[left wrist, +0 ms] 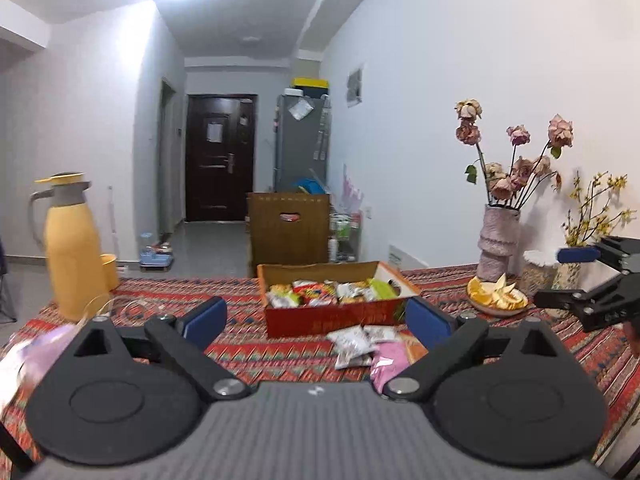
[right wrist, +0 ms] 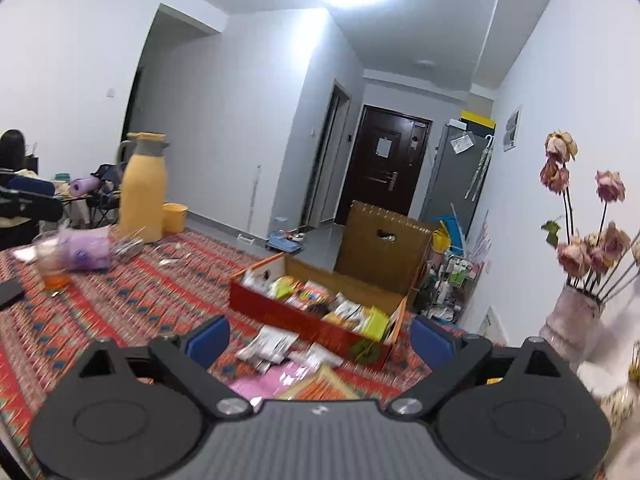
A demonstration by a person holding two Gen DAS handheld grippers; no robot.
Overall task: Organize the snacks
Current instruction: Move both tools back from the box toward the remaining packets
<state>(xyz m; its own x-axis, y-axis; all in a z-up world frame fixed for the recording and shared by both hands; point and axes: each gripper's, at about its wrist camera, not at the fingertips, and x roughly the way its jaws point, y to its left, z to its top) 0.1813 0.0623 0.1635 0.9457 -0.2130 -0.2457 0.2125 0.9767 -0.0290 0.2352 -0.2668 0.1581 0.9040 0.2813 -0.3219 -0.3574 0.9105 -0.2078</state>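
The left gripper [left wrist: 316, 320] is standing wide open, its blue pads [left wrist: 206, 317] gripping nothing and touching nothing; the table's patterned cloth [left wrist: 240, 344] is showing between them. The right gripper [right wrist: 320, 338] is likewise spread wide and holding nothing, hanging above the same cloth.

On the table, a red cardboard box [left wrist: 332, 316] is sitting ahead of both grippers with its flaps open, and it is holding a mix of snack packets [left wrist: 328, 292] in yellow, green, white and red wrappers. Just in front of the box, loose packets [left wrist: 354, 344] are lying on the cloth outside it, beside a pink pouch [left wrist: 386, 364].

To the left, a yellow thermos jug [left wrist: 74, 256] is standing upright. At the right a pale vase [left wrist: 498, 240] is holding dried roses, and a plate [left wrist: 498, 298] near its foot is carrying orange peel. In the right wrist view, a clear cup [right wrist: 52, 264] with a little orange liquid is standing beside a purple packet [right wrist: 86, 254].
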